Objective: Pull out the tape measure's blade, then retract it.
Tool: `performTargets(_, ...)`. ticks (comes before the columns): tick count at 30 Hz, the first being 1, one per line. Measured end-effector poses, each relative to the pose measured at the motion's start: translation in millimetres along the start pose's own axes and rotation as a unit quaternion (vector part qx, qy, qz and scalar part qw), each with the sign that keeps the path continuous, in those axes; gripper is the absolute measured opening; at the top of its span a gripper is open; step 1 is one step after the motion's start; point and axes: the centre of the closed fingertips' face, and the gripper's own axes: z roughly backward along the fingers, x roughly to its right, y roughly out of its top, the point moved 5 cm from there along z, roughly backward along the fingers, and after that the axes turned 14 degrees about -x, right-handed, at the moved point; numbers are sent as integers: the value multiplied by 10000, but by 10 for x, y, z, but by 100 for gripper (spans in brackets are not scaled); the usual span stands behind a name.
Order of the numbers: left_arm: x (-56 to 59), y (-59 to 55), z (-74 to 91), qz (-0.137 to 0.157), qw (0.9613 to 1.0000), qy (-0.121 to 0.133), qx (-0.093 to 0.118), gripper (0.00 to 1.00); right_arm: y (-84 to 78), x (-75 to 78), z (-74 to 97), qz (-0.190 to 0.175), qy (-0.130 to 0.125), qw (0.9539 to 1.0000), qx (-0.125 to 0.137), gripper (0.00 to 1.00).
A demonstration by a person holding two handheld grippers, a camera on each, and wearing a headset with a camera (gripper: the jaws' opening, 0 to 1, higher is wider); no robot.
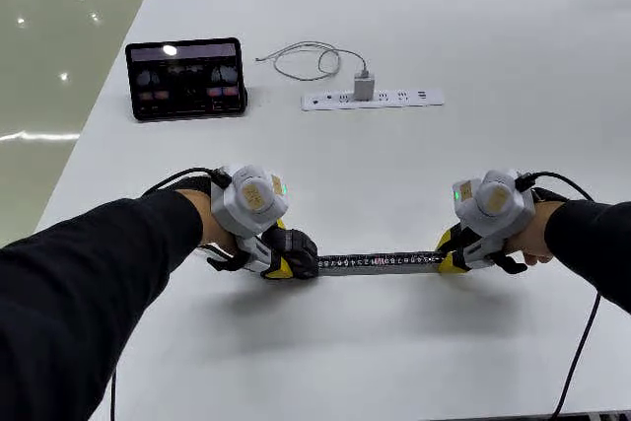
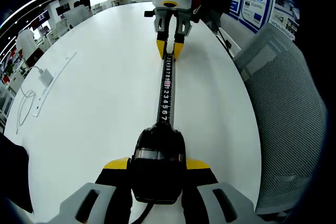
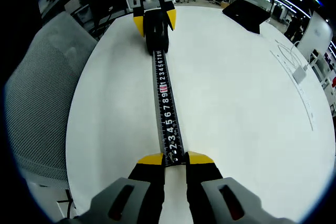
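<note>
Our left gripper is clamped on the black tape measure case, which rests on the white bench near its front edge. The blade runs out of the case and lies flat along the bench, numbers up. It reaches our right gripper, whose yellow-tipped jaws are pinched on the blade's end. The two grippers sit well apart and face each other, with the blade stretched straight between them.

Farther back on the bench, well apart from the blade, we see a dark tablet with its screen lit. To its right lies a white power strip with a white charger plugged in and a loop of white cable behind it. A black cable trails from the right gripper toward us. A grey mesh chair stands at the bench's near side.

The bench top is plain matt white. To its left a glossy pale floor reflects ceiling lights. In the gripper views we see an open office with other desks and people in the distance.
</note>
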Motion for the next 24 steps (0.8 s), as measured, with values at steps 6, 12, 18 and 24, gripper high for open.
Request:
performTargets(6, -1, -2, -1, 16, 10000, -1, 21, 32, -21, -22, 25, -26, -30, 10000, 25, 10)
performTargets(12, -8, -1, -5, 40, 10000, -10, 36, 32, -98, -27, 66, -87, -46, 10000, 11, 10)
performTargets(18, -11, -1, -7, 50, 10000, -15, 46, 32, -120, -33, 83, -65, -58, 10000, -12, 10)
performTargets(24, -8, 1, -7, 72, 10000, -6, 68, 32, -148, -37, 96, -91, -71, 9999, -23, 10)
